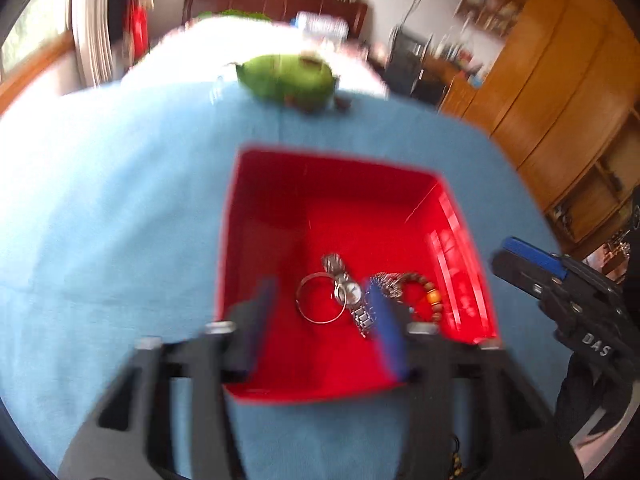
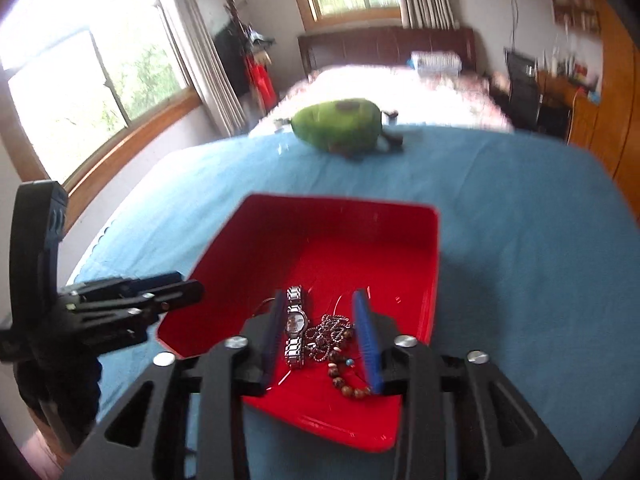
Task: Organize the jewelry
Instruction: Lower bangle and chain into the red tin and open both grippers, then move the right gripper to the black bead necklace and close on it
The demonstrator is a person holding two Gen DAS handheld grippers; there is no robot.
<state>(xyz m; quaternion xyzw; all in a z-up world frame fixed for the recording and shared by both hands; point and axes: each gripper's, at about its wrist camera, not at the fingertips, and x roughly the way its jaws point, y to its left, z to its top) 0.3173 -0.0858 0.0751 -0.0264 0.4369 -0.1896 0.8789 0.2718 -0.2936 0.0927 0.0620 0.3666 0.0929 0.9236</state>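
A red tray sits on a blue cloth. In it lie a silver watch, a thin silver bangle, a ball chain and a brown bead bracelet. My left gripper is open and empty above the tray's near part. My right gripper is open and empty, its fingers either side of the watch and chain. Each gripper shows in the other's view: the right one, the left one.
The blue cloth covers a table in a bedroom. A green pouch lies at the cloth's far edge. A bed is behind it, wooden cabinets on the right, windows on the left.
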